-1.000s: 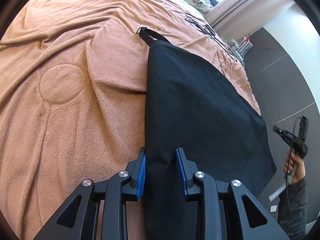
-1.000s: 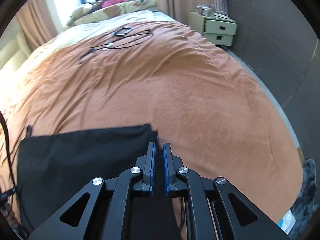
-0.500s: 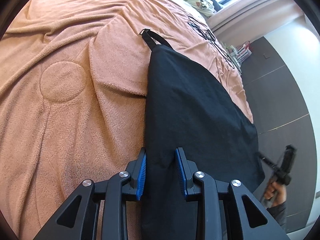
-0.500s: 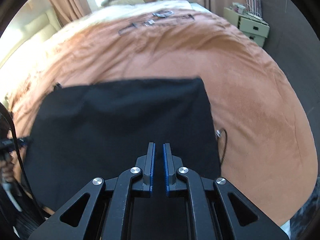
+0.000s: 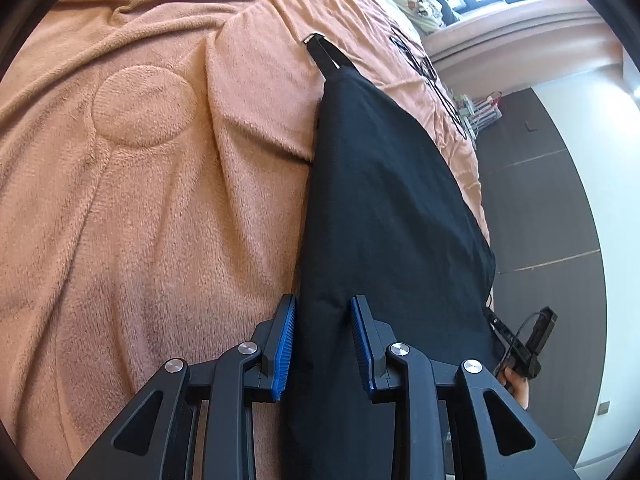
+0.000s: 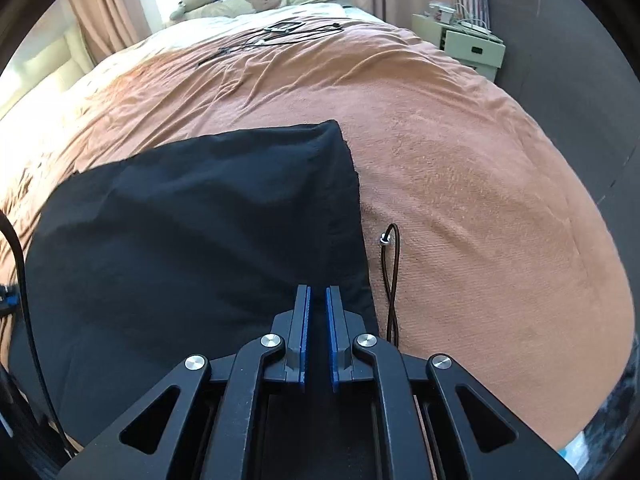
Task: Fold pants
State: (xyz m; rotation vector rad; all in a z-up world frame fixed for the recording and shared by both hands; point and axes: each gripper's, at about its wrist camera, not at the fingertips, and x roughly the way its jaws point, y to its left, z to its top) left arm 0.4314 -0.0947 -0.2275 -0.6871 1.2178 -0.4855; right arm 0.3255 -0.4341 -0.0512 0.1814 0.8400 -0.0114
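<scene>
Black pants (image 6: pixel 200 232) now lowered onto orange blanket (image 6: pixel 460 160) versus a second ago, left gripper (image 5: pixel 323 344) clamped on thick folded edge, right gripper (image 6: pixel 317 334) pinching opposite corner; fold apparently landing, release likely next.

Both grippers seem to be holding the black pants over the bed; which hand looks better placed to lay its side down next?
Probably the right gripper: shut on the pants, low over the blanket.

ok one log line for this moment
left hand-held gripper: shut on pants | right hand-held gripper: shut on pants edge | pants: lying over bed blanket
</scene>
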